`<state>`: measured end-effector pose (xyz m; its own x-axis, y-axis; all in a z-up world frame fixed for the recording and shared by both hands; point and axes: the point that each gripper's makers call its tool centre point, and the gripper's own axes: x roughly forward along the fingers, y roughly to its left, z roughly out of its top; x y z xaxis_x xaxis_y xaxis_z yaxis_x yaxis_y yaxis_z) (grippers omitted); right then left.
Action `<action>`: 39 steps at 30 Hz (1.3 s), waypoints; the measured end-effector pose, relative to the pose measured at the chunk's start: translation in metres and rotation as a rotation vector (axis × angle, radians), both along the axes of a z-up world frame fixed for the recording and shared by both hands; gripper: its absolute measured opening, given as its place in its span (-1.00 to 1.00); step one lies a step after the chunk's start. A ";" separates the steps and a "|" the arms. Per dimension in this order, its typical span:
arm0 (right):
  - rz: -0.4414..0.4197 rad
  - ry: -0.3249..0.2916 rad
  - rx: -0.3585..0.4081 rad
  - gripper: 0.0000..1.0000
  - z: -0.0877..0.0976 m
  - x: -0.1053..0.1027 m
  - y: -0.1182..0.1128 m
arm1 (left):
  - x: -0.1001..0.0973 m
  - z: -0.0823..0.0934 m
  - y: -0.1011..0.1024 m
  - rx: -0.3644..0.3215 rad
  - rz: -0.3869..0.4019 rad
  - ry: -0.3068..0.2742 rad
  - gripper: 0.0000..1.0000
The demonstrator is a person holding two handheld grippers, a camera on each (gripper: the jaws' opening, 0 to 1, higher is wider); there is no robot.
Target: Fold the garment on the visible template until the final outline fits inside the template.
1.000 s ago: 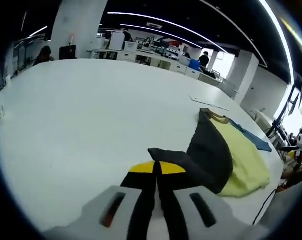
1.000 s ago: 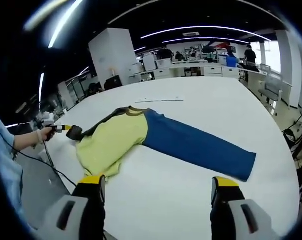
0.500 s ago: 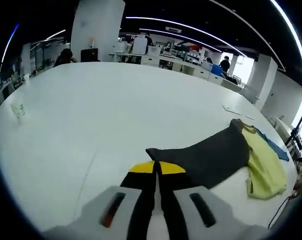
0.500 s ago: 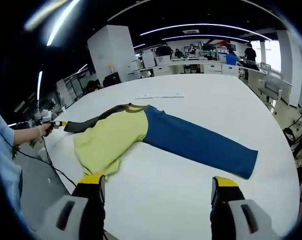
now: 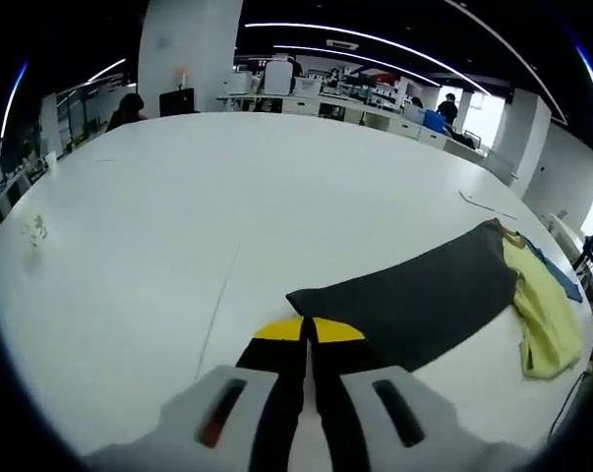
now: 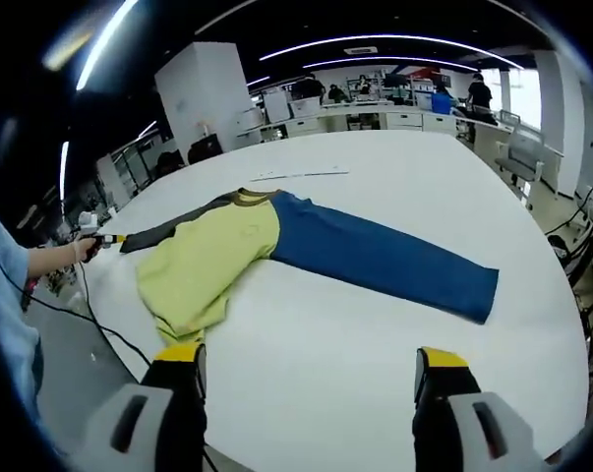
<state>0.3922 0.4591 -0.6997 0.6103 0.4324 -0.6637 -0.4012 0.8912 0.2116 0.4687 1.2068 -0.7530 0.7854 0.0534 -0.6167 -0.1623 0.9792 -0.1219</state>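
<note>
Left gripper view: the left tool (image 5: 308,332), jaws pressed together on the cuff of the dark grey sleeve (image 5: 414,300), holds it stretched across the white counter (image 5: 227,197) away from the pale yellow body of the long-sleeved garment (image 5: 547,315). Right gripper view: the right tool (image 6: 301,369) hovers wide open and empty near the counter edge; the garment lies spread, blue sleeve (image 6: 385,261) extended. No fold looks made; folding remains.

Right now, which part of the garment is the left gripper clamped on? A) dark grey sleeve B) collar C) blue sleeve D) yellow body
A: the left gripper has its jaws shut on the end of the dark grey sleeve, stretched away from the yellow body.
</note>
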 end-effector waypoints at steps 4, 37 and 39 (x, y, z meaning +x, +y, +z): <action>-0.001 0.005 -0.003 0.76 -0.003 -0.002 0.002 | 0.000 -0.005 0.002 0.013 -0.013 0.017 -1.00; -0.010 -0.016 0.089 0.88 -0.001 -0.005 0.013 | -0.021 0.010 -0.011 0.080 -0.076 -0.014 -0.12; -0.009 -0.017 0.093 0.88 -0.001 -0.005 0.014 | -0.020 0.015 -0.020 0.072 -0.119 -0.039 0.07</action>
